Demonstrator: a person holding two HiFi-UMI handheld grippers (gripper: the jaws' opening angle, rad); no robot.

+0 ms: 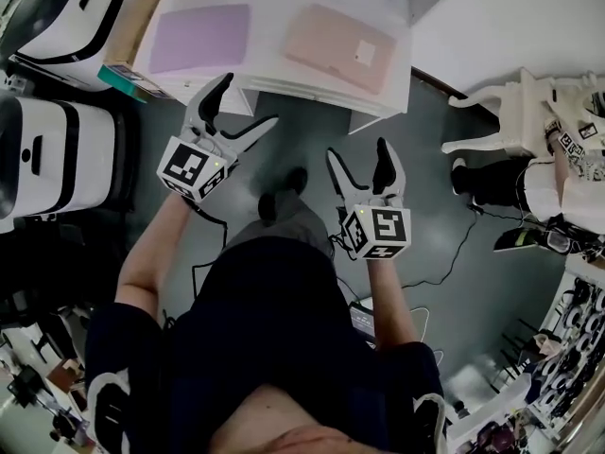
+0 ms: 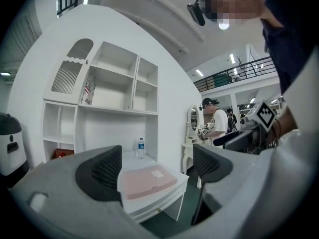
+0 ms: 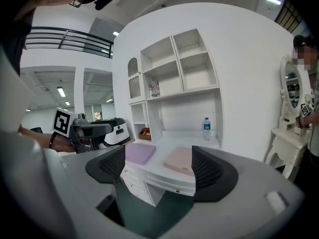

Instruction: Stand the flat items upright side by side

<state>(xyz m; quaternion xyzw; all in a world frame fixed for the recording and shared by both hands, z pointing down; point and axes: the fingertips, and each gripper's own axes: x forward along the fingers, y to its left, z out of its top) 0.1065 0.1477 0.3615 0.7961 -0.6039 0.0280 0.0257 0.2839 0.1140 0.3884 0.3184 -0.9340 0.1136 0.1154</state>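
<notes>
The two flat items, a purple one [image 1: 199, 38] and a pink one [image 1: 340, 47], lie flat and apart on top of the white desk [image 1: 274, 76]. Neither is stood up and neither is touched. The step in hand is judged to be the approach for a first lift. It is best done by taking one item at its near edge, which lies close to the desk front, with the jaws set across its thickness. The item is then to be tipped onto a long edge and steadied by the other gripper until it is balanced or leaned on a support, since so thin an item is likely to topple if released early. The water bottle [image 3: 206, 128] at the back of the desk is to be kept clear of. The left gripper [image 1: 248, 100] is held just short of the desk front, angled toward the middle of the desk, with its jaws spread wide and nothing between them. The right gripper [image 1: 356, 149] is held further back over the floor, faced toward the desk and tilted a little downward, its jaws likewise spread and empty. Both forearms are extended forward from the body.
</notes>
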